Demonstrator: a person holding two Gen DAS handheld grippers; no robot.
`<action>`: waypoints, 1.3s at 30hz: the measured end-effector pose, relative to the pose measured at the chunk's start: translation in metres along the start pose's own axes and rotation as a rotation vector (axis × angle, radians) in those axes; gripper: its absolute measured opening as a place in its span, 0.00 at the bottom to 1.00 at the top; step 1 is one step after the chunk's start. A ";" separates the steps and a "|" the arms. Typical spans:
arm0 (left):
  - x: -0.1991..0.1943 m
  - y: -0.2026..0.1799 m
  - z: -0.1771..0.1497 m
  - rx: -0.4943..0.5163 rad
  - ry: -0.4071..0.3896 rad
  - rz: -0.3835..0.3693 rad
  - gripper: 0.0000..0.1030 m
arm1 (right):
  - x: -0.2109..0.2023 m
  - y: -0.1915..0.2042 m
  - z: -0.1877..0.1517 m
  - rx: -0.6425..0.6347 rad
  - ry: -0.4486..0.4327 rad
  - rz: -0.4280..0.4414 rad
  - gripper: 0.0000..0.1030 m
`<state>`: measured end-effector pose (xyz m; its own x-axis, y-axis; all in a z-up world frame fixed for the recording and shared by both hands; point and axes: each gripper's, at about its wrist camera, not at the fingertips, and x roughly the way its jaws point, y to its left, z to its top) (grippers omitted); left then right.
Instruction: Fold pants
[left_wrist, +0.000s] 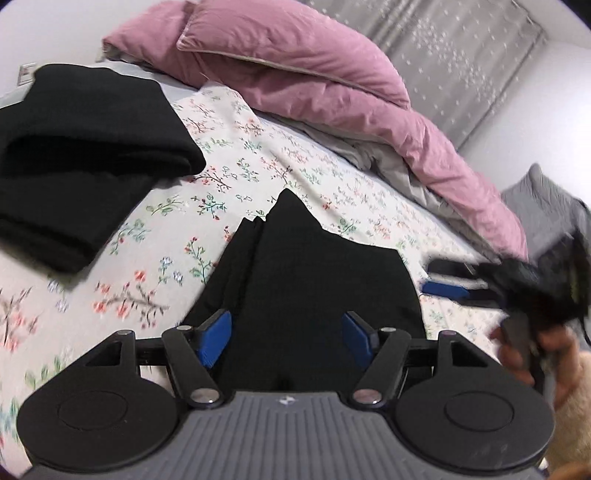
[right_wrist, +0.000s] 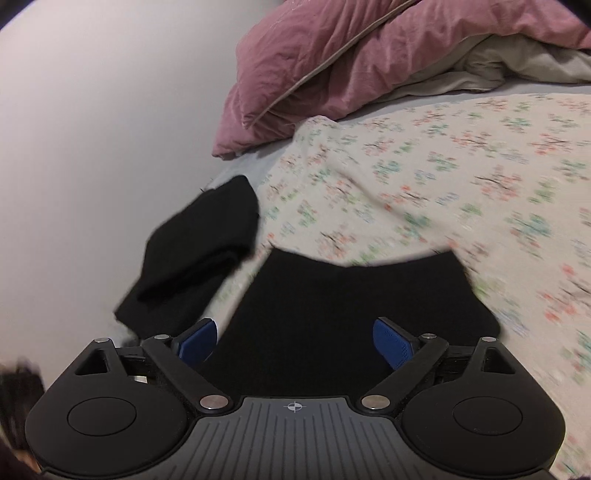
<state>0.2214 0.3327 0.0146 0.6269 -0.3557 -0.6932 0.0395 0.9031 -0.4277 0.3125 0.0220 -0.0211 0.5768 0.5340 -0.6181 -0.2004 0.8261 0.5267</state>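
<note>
Black pants (left_wrist: 306, 280) folded into a compact stack on the bed (left_wrist: 258, 155), on the floral sheet near its near edge, directly ahead of both tongs. Left tongs (left_wrist: 286, 338) spread wide, nothing pinched; cloth seen between the blue pads but not pressed. Right tongs (right_wrist: 295, 341) likewise wide apart, empty, over the same dark stack. Likely soft, limp, light knit; no stiffness, layers prone to sliding and unfolding if lifted by one corner. Best taken by pinching all layers at a folded edge, one tongs per end. Second black folded garment (left_wrist: 85, 162) toward the bed's left edge, apart from the pants. Pink duvet (left_wrist: 314, 74) bunched along the far edge. No containers visible.
</note>
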 end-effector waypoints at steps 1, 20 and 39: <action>0.006 0.001 0.002 0.019 0.007 -0.002 0.86 | -0.006 -0.003 -0.006 -0.011 -0.002 -0.019 0.91; 0.049 -0.008 0.017 0.156 0.047 0.098 0.28 | -0.040 -0.043 -0.076 0.079 0.011 -0.083 0.91; 0.064 0.064 0.039 -0.146 0.034 -0.034 0.92 | -0.023 -0.063 -0.087 0.221 -0.026 0.041 0.91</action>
<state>0.2947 0.3768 -0.0340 0.6001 -0.3960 -0.6950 -0.0546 0.8466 -0.5295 0.2428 -0.0262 -0.0910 0.5928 0.5588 -0.5799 -0.0475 0.7431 0.6675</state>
